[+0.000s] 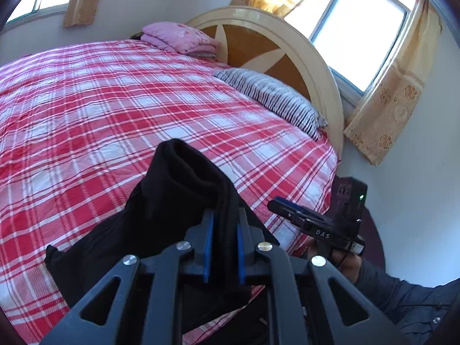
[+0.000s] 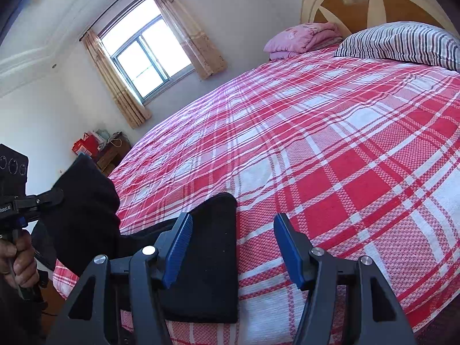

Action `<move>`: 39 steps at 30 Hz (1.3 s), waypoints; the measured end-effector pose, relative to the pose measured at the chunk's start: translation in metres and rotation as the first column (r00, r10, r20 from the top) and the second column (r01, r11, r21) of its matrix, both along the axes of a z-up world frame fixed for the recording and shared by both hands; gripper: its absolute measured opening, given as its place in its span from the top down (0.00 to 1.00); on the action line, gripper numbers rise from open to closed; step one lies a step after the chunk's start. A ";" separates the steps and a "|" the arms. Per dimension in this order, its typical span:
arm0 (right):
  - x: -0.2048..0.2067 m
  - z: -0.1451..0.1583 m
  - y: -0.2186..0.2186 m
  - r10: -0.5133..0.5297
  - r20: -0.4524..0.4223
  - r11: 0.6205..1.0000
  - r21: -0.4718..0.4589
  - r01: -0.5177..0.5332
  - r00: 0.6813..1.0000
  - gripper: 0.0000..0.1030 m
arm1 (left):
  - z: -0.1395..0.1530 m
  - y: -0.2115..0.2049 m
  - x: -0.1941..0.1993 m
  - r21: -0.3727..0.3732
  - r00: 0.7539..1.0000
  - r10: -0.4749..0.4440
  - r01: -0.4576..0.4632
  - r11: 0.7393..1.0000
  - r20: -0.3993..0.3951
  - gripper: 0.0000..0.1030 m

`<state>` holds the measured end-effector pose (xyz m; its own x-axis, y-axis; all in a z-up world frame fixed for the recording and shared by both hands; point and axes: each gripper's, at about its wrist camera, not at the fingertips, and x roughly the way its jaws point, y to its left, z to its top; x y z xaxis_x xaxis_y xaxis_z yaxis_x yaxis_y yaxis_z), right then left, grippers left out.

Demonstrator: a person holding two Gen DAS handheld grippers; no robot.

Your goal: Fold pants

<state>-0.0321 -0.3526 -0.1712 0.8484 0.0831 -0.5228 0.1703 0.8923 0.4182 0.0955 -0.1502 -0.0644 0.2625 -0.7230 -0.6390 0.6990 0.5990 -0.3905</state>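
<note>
My left gripper [image 1: 224, 224] is clamped on a bunched fold of the black pants [image 1: 161, 201], lifting that end off the bed [image 1: 115, 100]; my right gripper [image 2: 233, 224] stands open, nothing between its pads. The one pair of pants is plain black, its other part lying flat at the bed's near edge. I count two windows, one striped pillow [image 1: 276, 97] and one folded pink blanket [image 1: 181, 37] by the headboard [image 1: 287, 46]. The bedcover is red-and-white plaid.
</note>
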 end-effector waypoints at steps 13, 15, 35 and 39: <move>-0.002 -0.003 -0.006 -0.024 0.002 1.000 -0.002 0.024 1.000 0.41 | -0.062 -0.074 0.003 0.113 0.996 -0.069 0.074 0.991 -0.052 0.85; -0.002 -0.003 -0.005 -0.019 0.005 1.000 -0.002 0.019 1.000 0.41 | -0.064 -0.078 0.000 0.103 0.996 -0.074 0.080 0.991 -0.058 0.84; 0.018 0.005 0.060 0.217 -0.099 0.975 -0.014 -0.220 0.971 0.41 | -0.064 0.089 -0.009 0.201 0.879 0.368 -0.436 0.877 0.303 0.29; 0.028 -0.008 0.058 0.190 -0.191 0.981 0.010 -0.192 0.963 0.41 | -0.093 0.108 0.006 0.208 0.877 0.432 -0.472 0.857 0.210 0.29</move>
<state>-0.0045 -0.2949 -0.1792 0.7023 0.2285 -0.6742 0.0722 0.9193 0.3869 0.1020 -0.0419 -0.1573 0.6290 -0.3260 -0.7058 0.3657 0.9252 -0.1014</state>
